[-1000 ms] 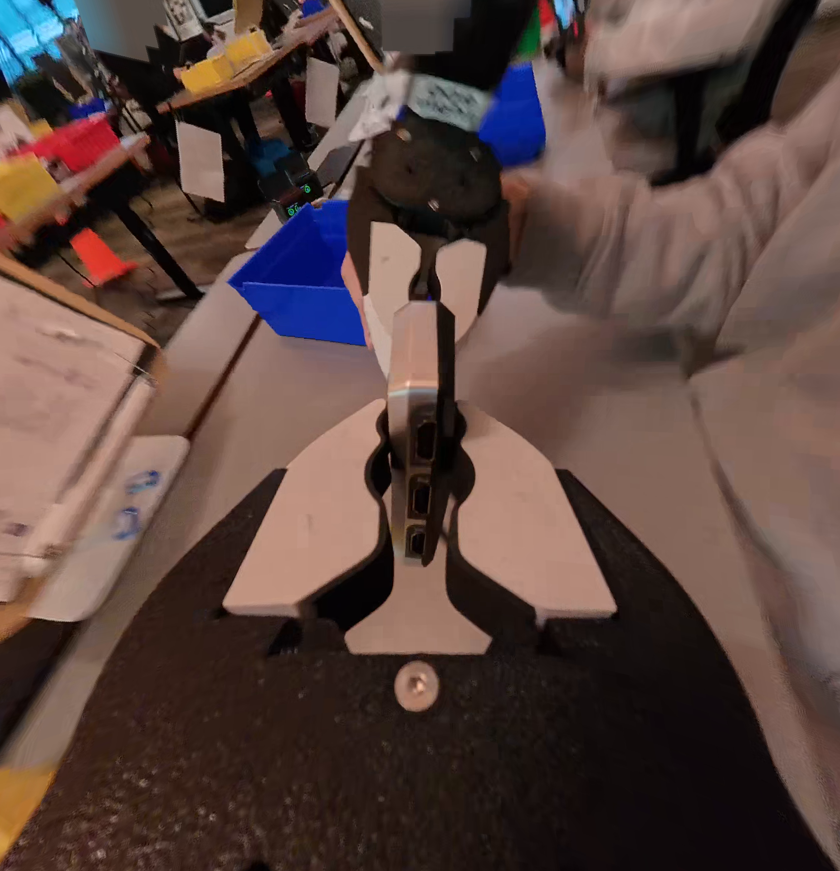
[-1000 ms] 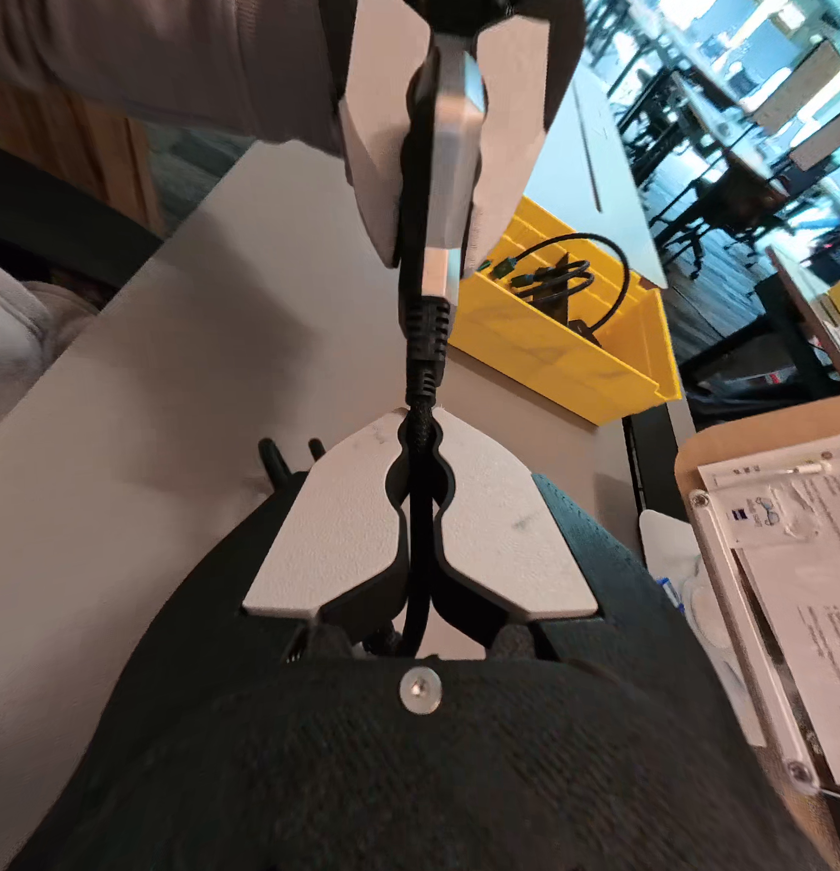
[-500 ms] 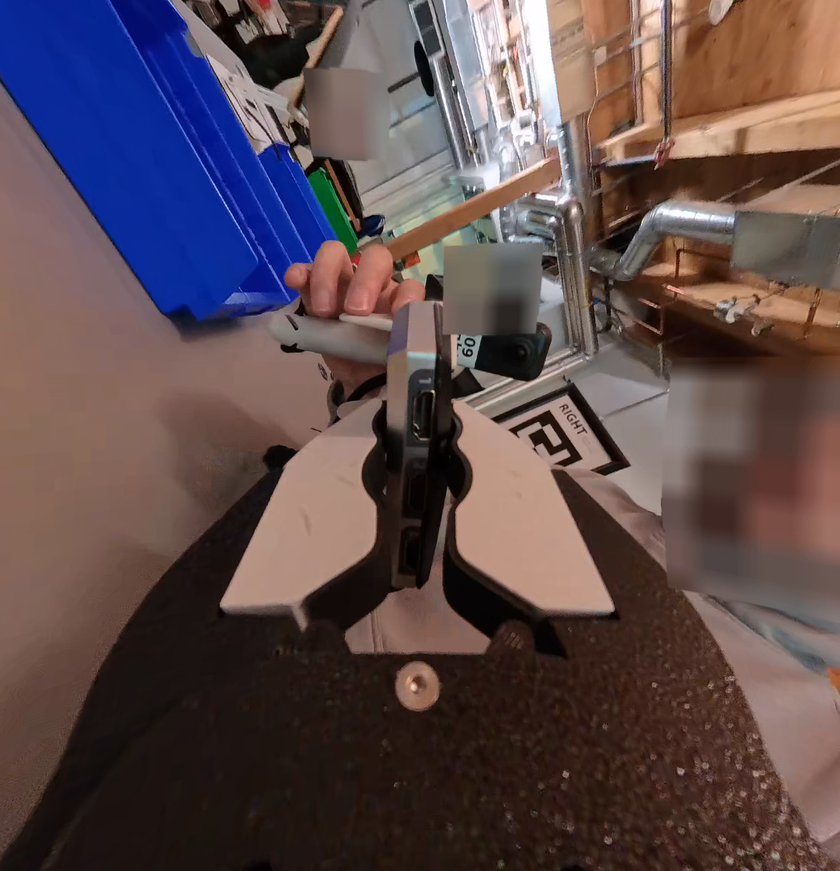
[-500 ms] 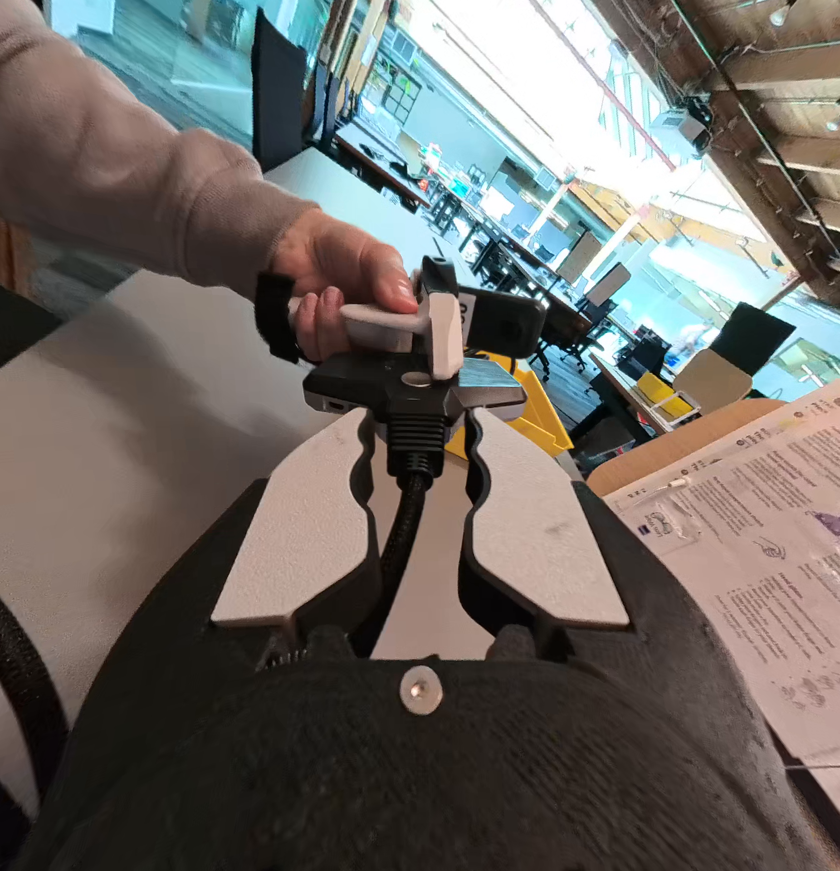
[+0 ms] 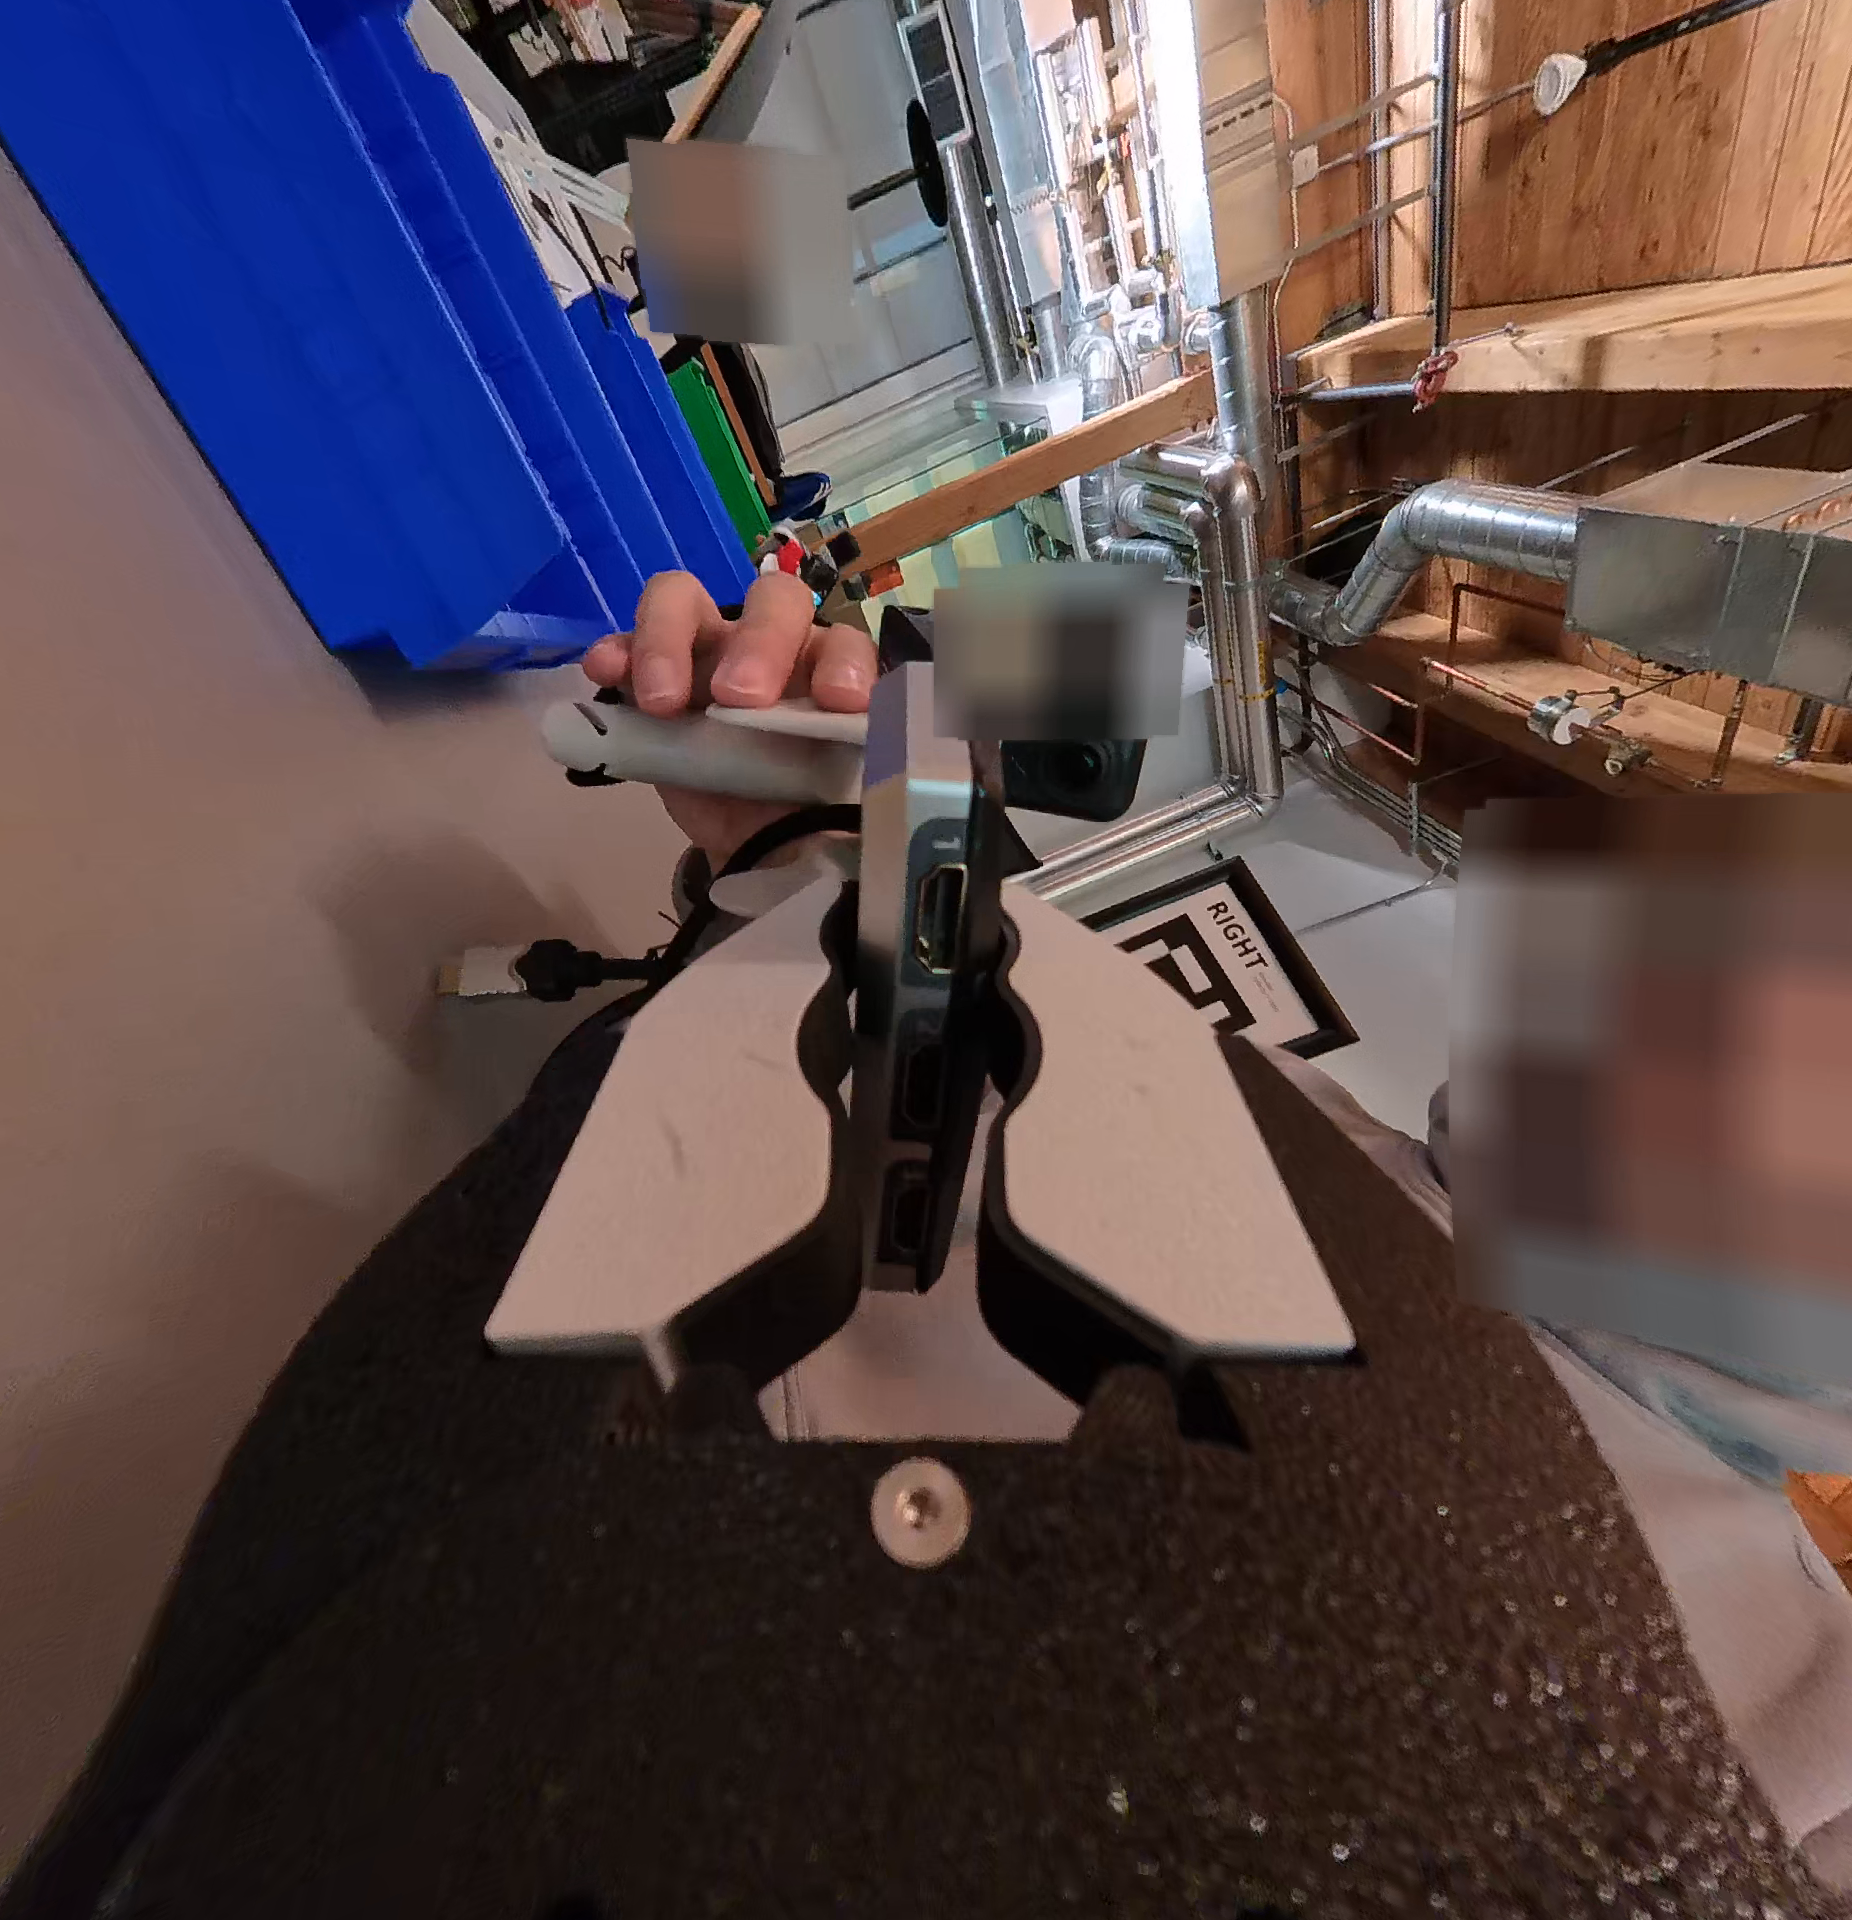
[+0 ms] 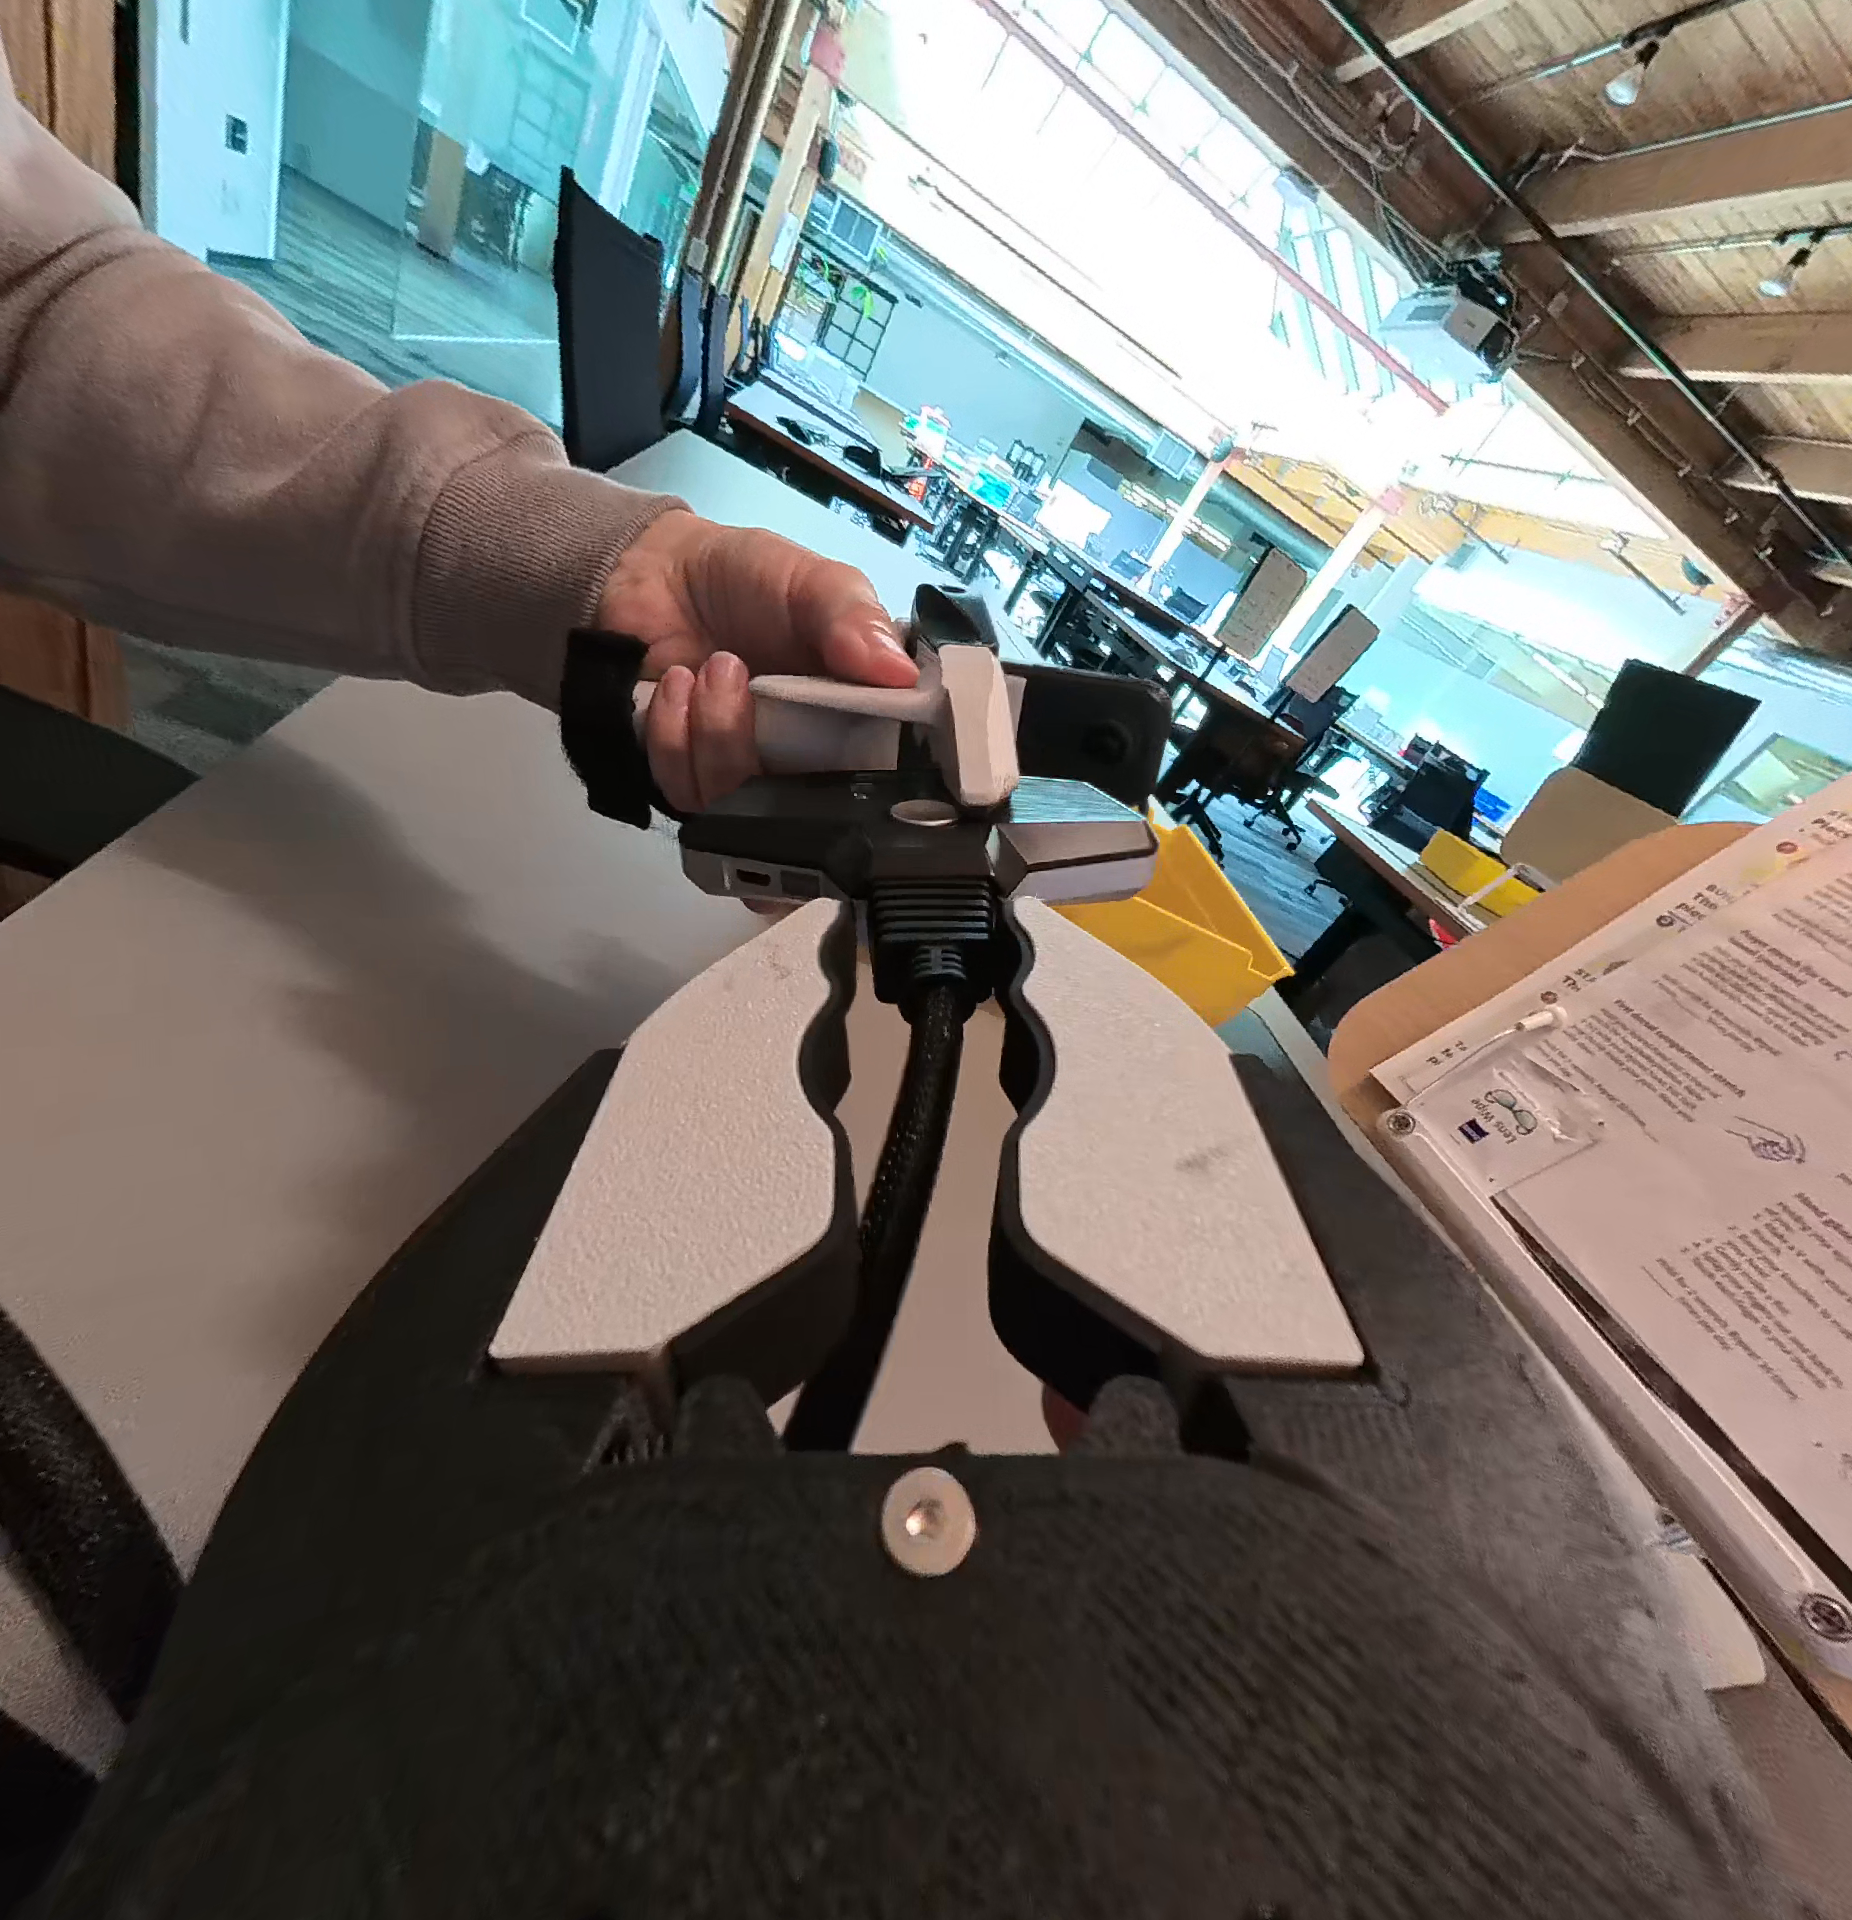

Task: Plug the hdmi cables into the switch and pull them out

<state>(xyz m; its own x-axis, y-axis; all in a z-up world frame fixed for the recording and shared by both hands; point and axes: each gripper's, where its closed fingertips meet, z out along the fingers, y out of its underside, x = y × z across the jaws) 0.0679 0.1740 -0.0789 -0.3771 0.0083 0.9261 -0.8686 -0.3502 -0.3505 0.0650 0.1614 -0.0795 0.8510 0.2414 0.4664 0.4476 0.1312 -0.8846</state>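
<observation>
Clamping the switch [image 5: 917, 1049] edgewise between its fingers, the left gripper [image 5: 922, 997] holds it above the table [image 5: 174, 935], long axis running away from the camera, three empty ports facing up, probably to present them. The right gripper [image 6: 927, 997] is closed on the hdmi cable [image 6: 917, 1122] behind its plug [image 6: 927, 914], which is seated in the switch's far edge, cable trailing back.

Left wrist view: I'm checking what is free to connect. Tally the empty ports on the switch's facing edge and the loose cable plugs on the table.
Empty ports on the switch: 3
Loose cable plug on the table: 1
Total: 4
</observation>
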